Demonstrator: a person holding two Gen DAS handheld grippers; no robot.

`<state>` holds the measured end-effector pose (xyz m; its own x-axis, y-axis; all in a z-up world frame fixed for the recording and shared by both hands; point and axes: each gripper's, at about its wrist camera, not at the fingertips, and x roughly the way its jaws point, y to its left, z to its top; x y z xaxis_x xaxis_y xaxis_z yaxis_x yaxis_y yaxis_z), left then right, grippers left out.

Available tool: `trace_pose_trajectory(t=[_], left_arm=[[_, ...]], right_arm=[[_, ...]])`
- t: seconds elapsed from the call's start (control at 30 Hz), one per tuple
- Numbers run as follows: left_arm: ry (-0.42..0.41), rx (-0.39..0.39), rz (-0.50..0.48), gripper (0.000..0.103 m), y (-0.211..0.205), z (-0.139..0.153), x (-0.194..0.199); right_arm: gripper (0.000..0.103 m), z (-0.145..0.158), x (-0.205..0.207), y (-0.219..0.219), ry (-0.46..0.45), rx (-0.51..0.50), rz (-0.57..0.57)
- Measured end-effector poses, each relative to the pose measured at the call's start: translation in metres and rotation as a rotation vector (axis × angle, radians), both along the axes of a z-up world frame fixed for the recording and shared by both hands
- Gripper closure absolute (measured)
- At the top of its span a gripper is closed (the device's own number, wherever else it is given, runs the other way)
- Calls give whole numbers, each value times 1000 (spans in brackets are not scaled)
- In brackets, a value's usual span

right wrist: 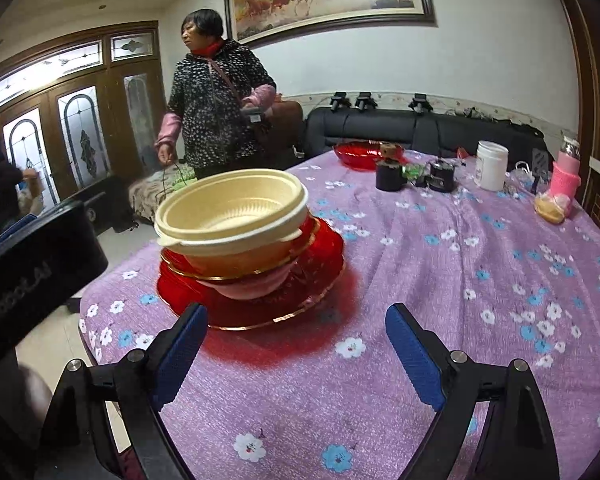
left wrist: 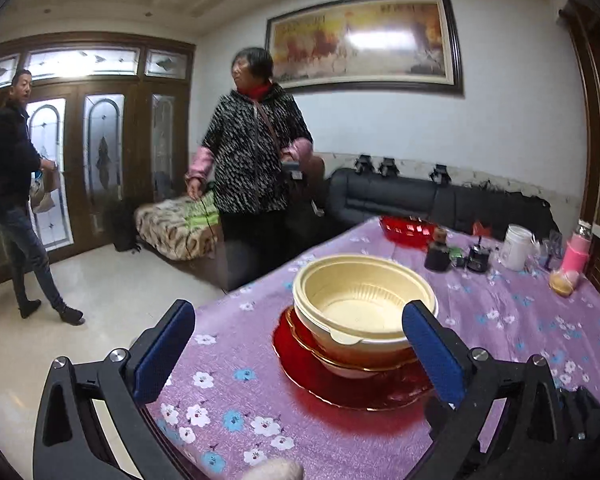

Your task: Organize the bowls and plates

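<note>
Left tool [right wrist: 32, 272] only in right view.

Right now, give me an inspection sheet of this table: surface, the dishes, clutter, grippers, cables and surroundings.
Surface: table under a purple floral cloth, wrinkled.
Job's things: cream bowl atop a tilted stack on a red plate; red dish alone at the far edge.
Clutter: white jar, pink bottle, dark jar and small items at the far side.
Grippers: left gripper and right gripper both open, holding nothing.
Cables: thin cord in a bystander's hand; nothing seen on the table.
Surroundings: two people standing near the doors, black sofa.
</note>
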<state>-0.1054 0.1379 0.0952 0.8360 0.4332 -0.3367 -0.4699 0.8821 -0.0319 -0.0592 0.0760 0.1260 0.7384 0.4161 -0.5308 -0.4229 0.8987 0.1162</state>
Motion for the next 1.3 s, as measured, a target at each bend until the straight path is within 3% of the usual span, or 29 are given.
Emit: trace_pose_trajectory(t=[0.1,0.23,0.4,1.3], left_arm=[[120,-19,-83,0,5,-6,20],[162,-92,-81,0,15,-14,28],[205,-122,-76,0,20,-21,31],[264,-151,-51,0,33,-29,41]], right_arm=[[10,6,0,6,-18,-4,12],[10,7,1,10,-23,-15,22],[10,3,3,12,-8,-16,32],[10,-4,3,30,10,-63,88]])
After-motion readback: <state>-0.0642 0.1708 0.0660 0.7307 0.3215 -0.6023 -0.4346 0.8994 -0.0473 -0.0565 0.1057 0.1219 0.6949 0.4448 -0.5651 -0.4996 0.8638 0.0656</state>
